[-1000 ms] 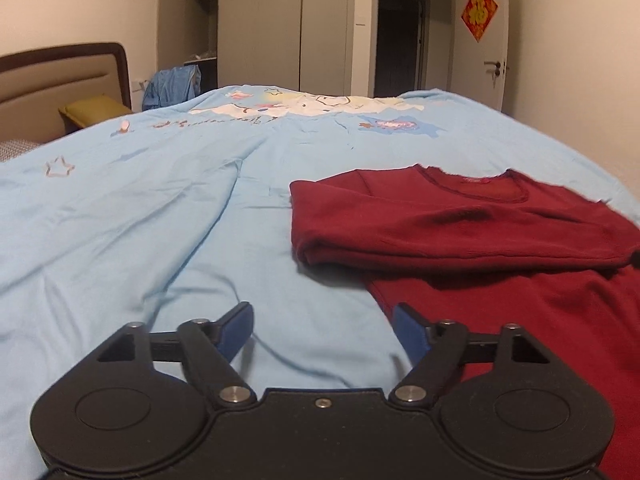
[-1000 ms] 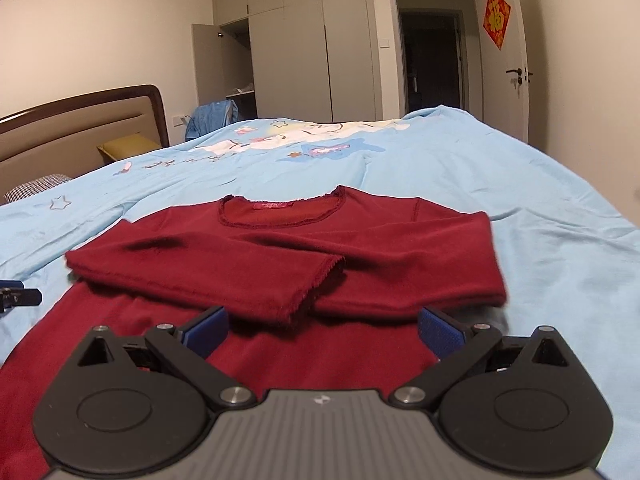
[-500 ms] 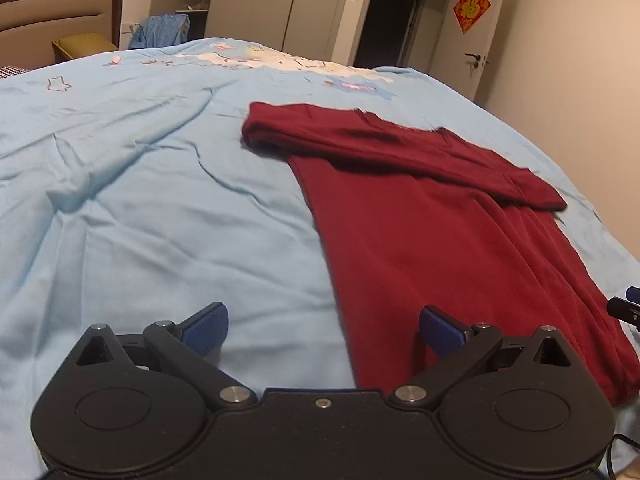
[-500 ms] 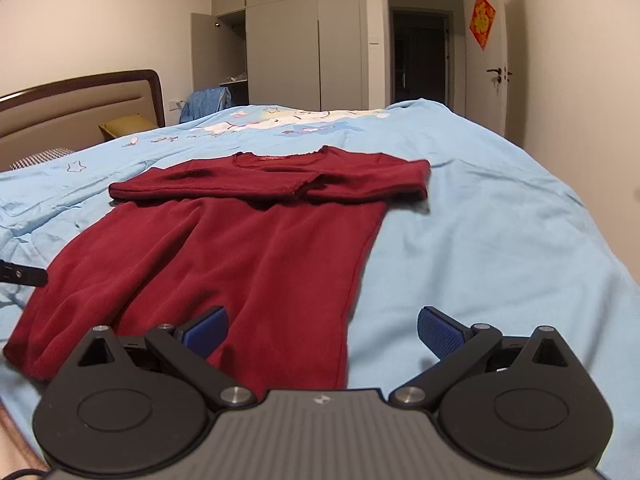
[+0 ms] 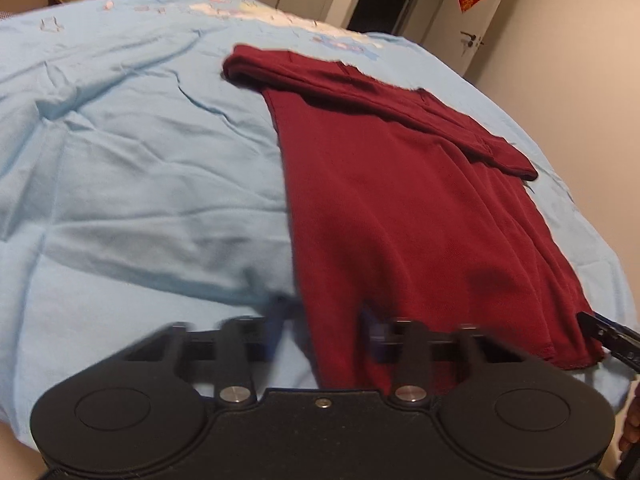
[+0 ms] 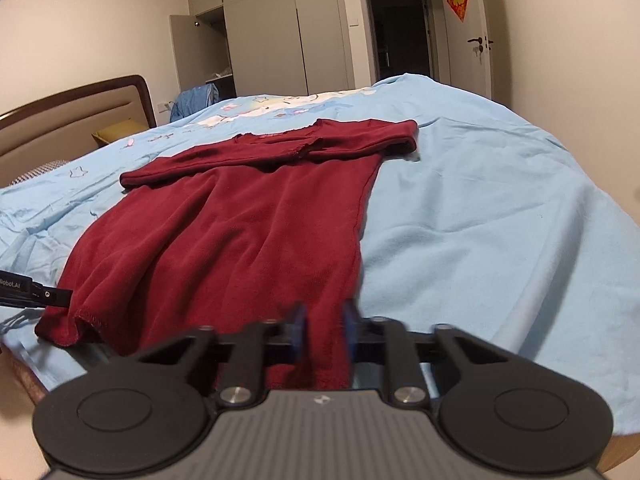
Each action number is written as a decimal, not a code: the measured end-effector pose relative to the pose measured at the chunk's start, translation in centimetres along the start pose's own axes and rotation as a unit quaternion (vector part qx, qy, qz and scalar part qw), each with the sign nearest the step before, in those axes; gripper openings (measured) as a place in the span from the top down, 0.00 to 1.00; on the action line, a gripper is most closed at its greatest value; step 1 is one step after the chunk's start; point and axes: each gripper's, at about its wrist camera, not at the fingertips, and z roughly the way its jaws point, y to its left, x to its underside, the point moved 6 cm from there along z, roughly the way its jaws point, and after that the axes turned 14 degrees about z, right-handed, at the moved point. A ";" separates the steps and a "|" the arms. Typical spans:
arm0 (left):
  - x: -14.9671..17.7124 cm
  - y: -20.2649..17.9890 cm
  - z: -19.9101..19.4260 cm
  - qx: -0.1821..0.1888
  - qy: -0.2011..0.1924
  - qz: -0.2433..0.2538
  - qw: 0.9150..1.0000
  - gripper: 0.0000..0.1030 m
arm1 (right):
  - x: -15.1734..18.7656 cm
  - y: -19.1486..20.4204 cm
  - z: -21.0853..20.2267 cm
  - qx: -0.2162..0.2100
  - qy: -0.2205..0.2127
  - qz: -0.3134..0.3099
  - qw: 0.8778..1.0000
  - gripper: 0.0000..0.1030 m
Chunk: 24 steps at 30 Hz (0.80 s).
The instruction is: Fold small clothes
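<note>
Dark red top [image 6: 256,216] is laid flat mid-frame on the light blue bedcover [image 6: 500,220], sleeves folded across the chest, hem nearest the cams. Left gripper [image 5: 324,332] is seen partly closed w/ the hem's left corner between the fingers; right gripper [image 6: 322,330] is pinched on the right corner. Lots of bare cover is left on both sides; bed edge shows at bottom of frame.

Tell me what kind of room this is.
A home bedroom, most likely: a bed under a light blue duvet, a padded headboard and a built-in wardrobe. The red top lies on the duvet for folding.
</note>
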 end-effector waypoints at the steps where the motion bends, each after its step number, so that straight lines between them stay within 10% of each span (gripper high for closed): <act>1: 0.0 -0.3 0.0 0.011 0.000 -0.007 1.000 0.95 | -0.1 0.1 -0.2 0.001 -0.002 -0.003 1.000 0.91; 12: -4.6 0.3 -9.1 -0.070 -0.098 0.050 0.991 0.97 | -4.0 0.5 -6.9 0.004 -0.065 -0.033 0.997 0.94; 24: 0.3 1.5 -7.1 -0.085 -0.038 0.048 0.994 0.96 | -0.7 -0.3 -6.1 0.036 -0.026 -0.054 0.998 0.94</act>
